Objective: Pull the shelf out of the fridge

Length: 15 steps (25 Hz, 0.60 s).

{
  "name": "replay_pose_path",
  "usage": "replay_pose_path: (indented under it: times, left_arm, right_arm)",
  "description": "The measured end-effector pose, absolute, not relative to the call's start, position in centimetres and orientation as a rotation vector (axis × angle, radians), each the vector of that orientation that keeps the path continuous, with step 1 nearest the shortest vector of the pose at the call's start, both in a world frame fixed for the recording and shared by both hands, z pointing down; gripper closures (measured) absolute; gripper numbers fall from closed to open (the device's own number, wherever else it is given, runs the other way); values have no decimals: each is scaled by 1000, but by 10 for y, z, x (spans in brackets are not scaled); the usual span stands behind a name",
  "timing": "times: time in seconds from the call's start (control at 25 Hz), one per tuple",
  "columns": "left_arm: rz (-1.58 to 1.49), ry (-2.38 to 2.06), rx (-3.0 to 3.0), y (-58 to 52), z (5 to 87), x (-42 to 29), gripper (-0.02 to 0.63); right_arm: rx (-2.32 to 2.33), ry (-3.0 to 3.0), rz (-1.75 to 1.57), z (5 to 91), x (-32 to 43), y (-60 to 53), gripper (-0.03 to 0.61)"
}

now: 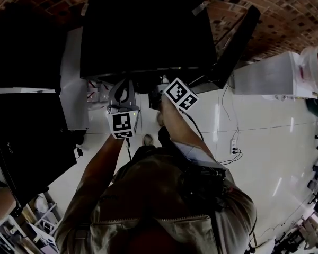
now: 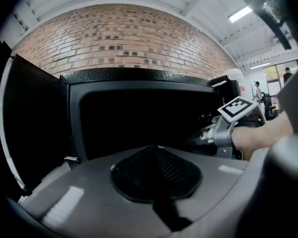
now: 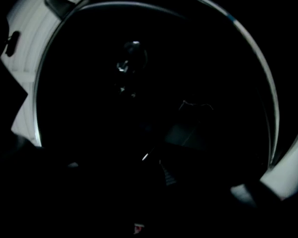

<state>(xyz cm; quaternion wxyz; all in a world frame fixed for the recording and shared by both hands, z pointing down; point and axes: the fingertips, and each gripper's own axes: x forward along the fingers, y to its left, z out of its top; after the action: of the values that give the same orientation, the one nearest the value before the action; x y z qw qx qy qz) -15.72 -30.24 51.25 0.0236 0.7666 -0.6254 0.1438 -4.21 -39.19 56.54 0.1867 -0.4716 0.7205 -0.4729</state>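
Task judged at an early stage: nothing is pulled out yet. The fridge (image 1: pixel 148 30) is seen open, with its door (image 1: pixel 237 38) swung out at 2 o'clock in the head view. The shelf is not seen outside the fridge in any view. It is judged to be inside the dark cavity, where it cannot be made out. A faint grey patch (image 3: pixel 186 133) in the right gripper view may be part of it, not certain.

The right hand-held gripper (image 2: pixel 213 133) is reached into the fridge mouth, at 3 o'clock in the left gripper view. Its own view is nearly black, so its jaw opening and any grip cannot be told.

The left hand-held gripper (image 2: pixel 155 167) is held outside, in front of the fridge. Its pads are pressed together with nothing between them.

Left to do: shelf to be gripped, slid forward and brought clear of the opening.
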Motion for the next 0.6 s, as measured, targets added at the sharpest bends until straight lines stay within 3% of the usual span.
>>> replay_pose_path:
  times: [0.6]
  left_arm:
    - [441,-1910,2337,-323,517,-163,607]
  right_arm:
    - [-1127,1645,-1457,579,-56,-449,470]
